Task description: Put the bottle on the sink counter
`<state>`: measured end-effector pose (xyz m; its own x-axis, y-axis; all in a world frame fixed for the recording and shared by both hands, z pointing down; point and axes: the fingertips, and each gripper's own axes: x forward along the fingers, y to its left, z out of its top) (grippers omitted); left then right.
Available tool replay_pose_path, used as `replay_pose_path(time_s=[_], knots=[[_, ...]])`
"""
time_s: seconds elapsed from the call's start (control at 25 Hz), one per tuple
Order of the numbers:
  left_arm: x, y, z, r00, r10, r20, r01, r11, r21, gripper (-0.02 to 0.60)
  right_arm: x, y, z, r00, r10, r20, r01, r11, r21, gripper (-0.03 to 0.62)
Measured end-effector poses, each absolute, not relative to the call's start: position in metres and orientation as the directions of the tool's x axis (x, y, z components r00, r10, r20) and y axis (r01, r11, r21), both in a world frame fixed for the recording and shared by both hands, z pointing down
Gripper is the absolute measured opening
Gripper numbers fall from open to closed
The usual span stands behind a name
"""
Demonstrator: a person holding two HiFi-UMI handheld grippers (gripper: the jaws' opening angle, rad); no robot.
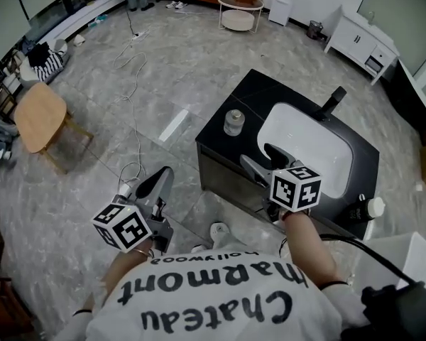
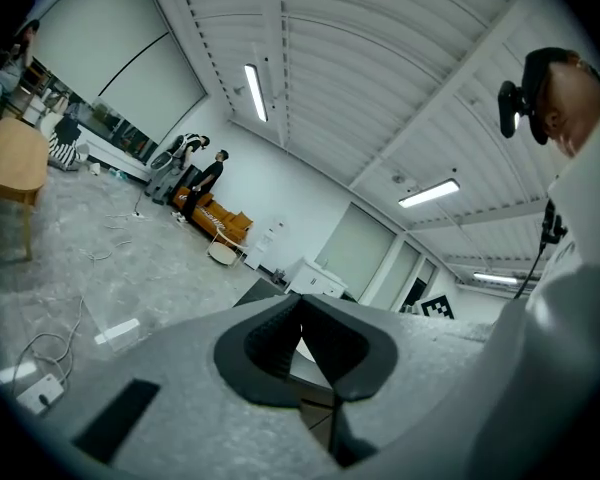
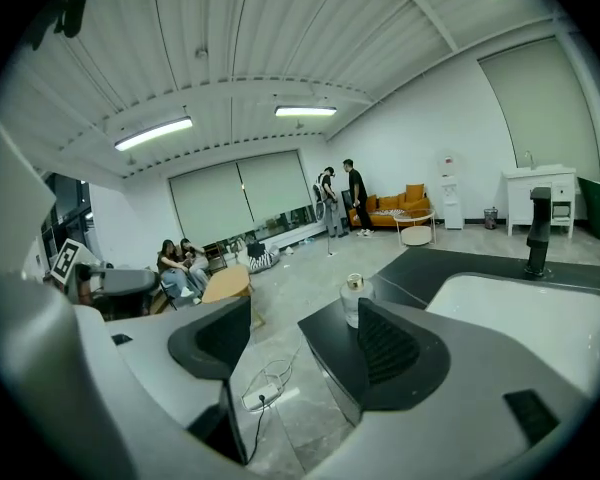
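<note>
Bottle: one, upright on sink counter | Grippers: two | left gripper jaws together | right gripper jaws apart, empty

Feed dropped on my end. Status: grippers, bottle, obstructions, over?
Left gripper shut, empty, over floor. Right gripper open, empty, at counter edge. Bottle upright on sink counter. No obstruction seen.

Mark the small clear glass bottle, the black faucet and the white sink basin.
small clear glass bottle [image 1: 233,123], head view, its body
black faucet [image 1: 331,102], head view, its upright stem
white sink basin [image 1: 319,146], head view, bare bottom
</note>
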<state>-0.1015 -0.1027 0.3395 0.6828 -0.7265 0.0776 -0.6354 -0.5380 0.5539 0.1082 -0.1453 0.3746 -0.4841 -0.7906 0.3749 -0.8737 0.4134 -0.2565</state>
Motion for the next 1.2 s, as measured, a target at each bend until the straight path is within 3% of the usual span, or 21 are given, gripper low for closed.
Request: replay_pose_path(time_s=[0.28, 0.32, 0.4, 0.44, 1.2], knots=[[-0.098, -0.080, 0.329, 0.706, -0.707, 0.050, -0.610, -0.571, 0.549, 0.015, 0.100, -0.106, 0.337, -0.471, -0.843, 0.259, -0.869, 0.395, -0.297, 0.337], [-0.099, -0.077, 0.328, 0.706, -0.706, 0.049, -0.610, -0.572, 0.549, 0.015, 0.100, -0.102, 0.334, -0.462, -0.852, 0.246, -0.872, 0.386, -0.301, 0.317], [-0.101, -0.071, 0.327, 0.707, -0.706, 0.044, -0.608, -0.575, 0.547, 0.015, 0.100, -0.094, 0.330, -0.443, -0.868, 0.224, -0.877, 0.367, -0.309, 0.148], [-0.102, -0.069, 0.326, 0.708, -0.705, 0.042, -0.607, -0.578, 0.545, 0.015, 0.100, -0.091, 0.329, -0.439, -0.872, 0.218, -0.877, 0.363, -0.314, 0.138], [-0.098, -0.061, 0.328, 0.713, -0.701, 0.024, -0.597, -0.589, 0.546, 0.015, 0.103, -0.071, 0.365, -0.402, -0.852, 0.335, -0.911, 0.333, -0.244, 0.078]])
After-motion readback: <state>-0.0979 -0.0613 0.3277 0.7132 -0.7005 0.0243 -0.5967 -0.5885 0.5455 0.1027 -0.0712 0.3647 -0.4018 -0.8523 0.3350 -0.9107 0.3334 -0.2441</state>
